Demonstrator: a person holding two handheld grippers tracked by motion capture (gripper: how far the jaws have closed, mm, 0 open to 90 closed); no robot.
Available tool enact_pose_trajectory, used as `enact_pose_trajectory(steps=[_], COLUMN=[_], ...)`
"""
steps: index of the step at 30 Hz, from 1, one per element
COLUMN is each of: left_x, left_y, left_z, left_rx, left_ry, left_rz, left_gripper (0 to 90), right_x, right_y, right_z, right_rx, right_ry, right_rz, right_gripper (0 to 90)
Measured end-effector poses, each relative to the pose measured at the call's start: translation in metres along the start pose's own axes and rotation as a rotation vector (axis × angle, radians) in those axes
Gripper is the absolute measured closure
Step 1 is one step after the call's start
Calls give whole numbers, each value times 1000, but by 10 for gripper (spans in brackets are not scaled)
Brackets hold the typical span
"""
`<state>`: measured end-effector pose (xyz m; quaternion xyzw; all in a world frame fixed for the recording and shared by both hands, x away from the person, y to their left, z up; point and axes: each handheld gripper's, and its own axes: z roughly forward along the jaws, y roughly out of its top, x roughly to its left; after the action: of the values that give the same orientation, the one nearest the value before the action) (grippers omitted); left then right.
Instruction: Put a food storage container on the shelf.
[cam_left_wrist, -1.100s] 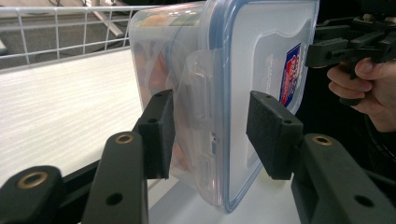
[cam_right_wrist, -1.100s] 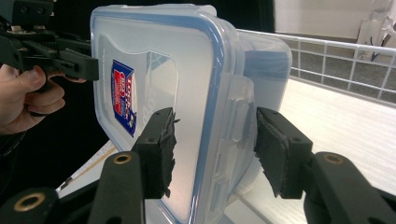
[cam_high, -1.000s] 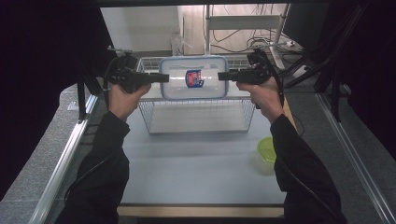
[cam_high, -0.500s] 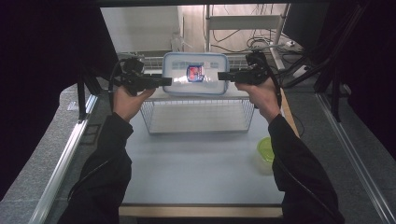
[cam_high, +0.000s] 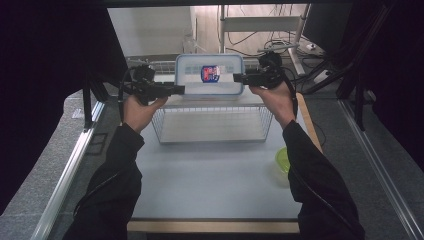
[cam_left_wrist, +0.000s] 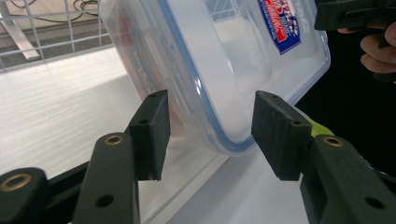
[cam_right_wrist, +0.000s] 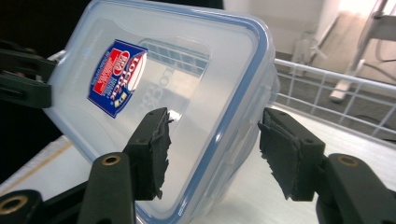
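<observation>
A: What sits on the worktop (cam_high: 210, 175)?

B: A wire basket (cam_high: 212, 117) by the far edge. Above it hangs a clear, blue-rimmed container (cam_high: 210, 75).

A: And the grippers?

B: The left gripper (cam_high: 177, 90) and right gripper (cam_high: 239, 78) bracket its two ends, jaws spread wide around the rim; whether they touch it, I can't tell.

food container (cam_high: 209, 75) | clear plastic, rectangular, rounded corners, blue-rimmed lid closed, red-and-blue label on lid | empty as far as can be seen | tilted, lid facing the high camera, long axis left-right | in the air over the far rim of the wire basket (cam_high: 212, 125), an end between each hand-held gripper's jaws
</observation>
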<state>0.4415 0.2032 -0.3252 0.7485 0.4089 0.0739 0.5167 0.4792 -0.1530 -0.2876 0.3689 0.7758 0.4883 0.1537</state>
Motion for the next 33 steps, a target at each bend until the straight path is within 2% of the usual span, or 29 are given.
enact_pose_trajectory(steps=[2,4,7,12,13,16,19,21,24,26,27,28,29,31,33], left_x=[0,0,1,0,-1,-5,-11,-15,-19,-22,-23,-23,-24,-25,-22], left_y=[0,1,2,8,9,9,7,3,-7,-19,-24,-27,-29,-32,-30], left_z=[-1,-2,-3,-3,-3,0,-1,-5,-13,-17,-16,-14,-12,-4,3], left_rx=[-12,-25,-44,-57,-59,-61,-69,-84,-126,-139,-132,-118,-104,-66,-48], left_ry=[5,8,13,36,29,54,74,75,84,83,76,51,40,56,84], left_rz=[0,-4,-27,-22,-15,13,55,66,69,82,89,91,94,110,108], left_gripper=[470,466,465,478,465,405,403,410,485,614,655,724,751,772,792], right_x=[1,2,3,1,1,4,4,4,7,12,14,16,18,21,22], right_y=[0,-2,-5,-6,-6,-8,-11,-13,-19,-27,-30,-34,-38,-42,-45], right_z=[1,3,6,4,4,5,3,0,-7,-12,-12,-10,-8,-2,6], right_rx=[3,13,15,1,2,12,1,-9,-24,-30,-27,-18,-8,8,20], right_ry=[-11,1,-6,19,25,-3,1,6,3,13,15,17,19,20,16], right_rz=[-10,-14,-20,8,9,-21,-22,-19,-36,-43,-52,-62,-75,-86,-93], right_gripper=[431,435,425,458,453,446,459,489,594,679,708,746,771,805,819])
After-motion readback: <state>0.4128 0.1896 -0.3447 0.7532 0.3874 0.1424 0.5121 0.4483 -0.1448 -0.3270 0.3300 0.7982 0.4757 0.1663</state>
